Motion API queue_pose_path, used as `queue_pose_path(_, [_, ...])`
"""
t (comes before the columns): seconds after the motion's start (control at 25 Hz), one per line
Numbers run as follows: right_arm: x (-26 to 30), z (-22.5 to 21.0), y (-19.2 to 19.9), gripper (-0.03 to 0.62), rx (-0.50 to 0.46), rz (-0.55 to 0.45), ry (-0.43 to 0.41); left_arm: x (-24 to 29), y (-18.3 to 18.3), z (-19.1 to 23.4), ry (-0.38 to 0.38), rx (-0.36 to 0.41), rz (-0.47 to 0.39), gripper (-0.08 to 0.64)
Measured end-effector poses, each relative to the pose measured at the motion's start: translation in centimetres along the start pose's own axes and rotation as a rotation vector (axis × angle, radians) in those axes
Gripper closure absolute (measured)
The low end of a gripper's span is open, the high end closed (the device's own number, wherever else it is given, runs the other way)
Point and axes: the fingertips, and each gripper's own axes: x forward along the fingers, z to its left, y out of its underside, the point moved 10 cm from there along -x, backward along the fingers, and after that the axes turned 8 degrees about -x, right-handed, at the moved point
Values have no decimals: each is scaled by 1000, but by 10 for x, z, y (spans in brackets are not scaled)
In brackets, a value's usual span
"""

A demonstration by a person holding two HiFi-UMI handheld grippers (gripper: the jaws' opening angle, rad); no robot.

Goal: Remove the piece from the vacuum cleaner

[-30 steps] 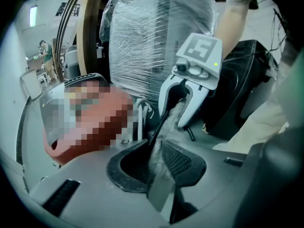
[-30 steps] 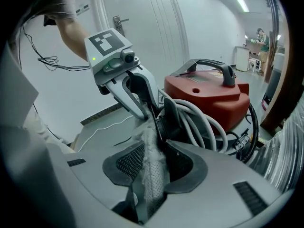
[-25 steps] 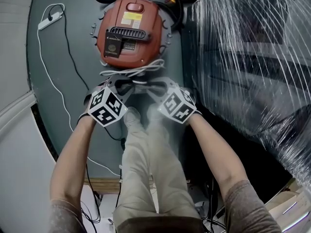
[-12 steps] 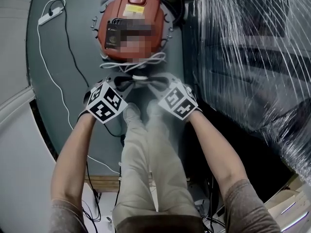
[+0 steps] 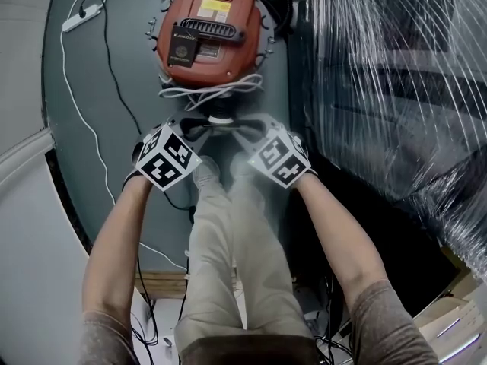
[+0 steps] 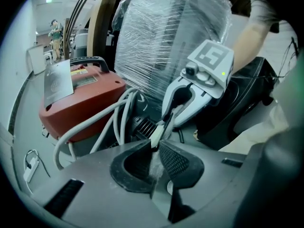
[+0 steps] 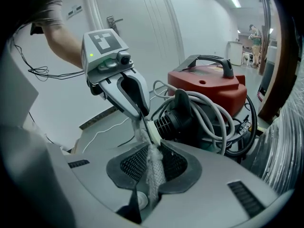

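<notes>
The red vacuum cleaner (image 5: 207,29) lies on the dark floor, with a white cord (image 5: 213,91) looped at its near end. Just in front of it, both grippers meet on one pale filter piece (image 5: 219,120). My left gripper (image 5: 196,131) is shut on the piece's thin cream edge (image 6: 157,136). My right gripper (image 5: 242,133) is shut on its white mesh (image 7: 153,167). The piece sits against a black ribbed part (image 7: 171,120) of the vacuum. In the left gripper view the right gripper (image 6: 190,99) faces me; in the right gripper view the left gripper (image 7: 124,89) does.
A large bundle wrapped in clear film (image 5: 388,82) stands close on the right. A white power strip with its cable (image 5: 80,21) lies on the floor at left. A black hose (image 7: 249,122) curls behind the vacuum. The person's legs (image 5: 228,242) are directly below the grippers.
The gap between the vacuum's red body and the two grippers has grown a little in the head view. Both grippers stay together on the piece.
</notes>
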Motion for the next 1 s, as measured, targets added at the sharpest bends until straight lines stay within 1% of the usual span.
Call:
queue_pose_path(0.36, [-2,12,0,540,-10,6,1,-4,9,-9,7,-39,-6,509])
queue_pose_path(0.64, [-2,18,3,540,9,1,13,-4,12,-12,9,-36,12,508])
queue_pose_path(0.72, [-3,24,7,545,3,22,-20,-3,16,-18,39,-38,29,513])
queue_pose_path(0.8, [-4,38,14,558,-35,42,-70,-2,24,-29,78,-21,44,518])
queue_pose_path(0.88, [-5,51,20,563,-59,42,-83,-1,33,-39,91,-19,51,518])
queue_pose_path(1.0, [-7,58,25,561,-31,50,-88,1,38,-48,99,-27,66,518])
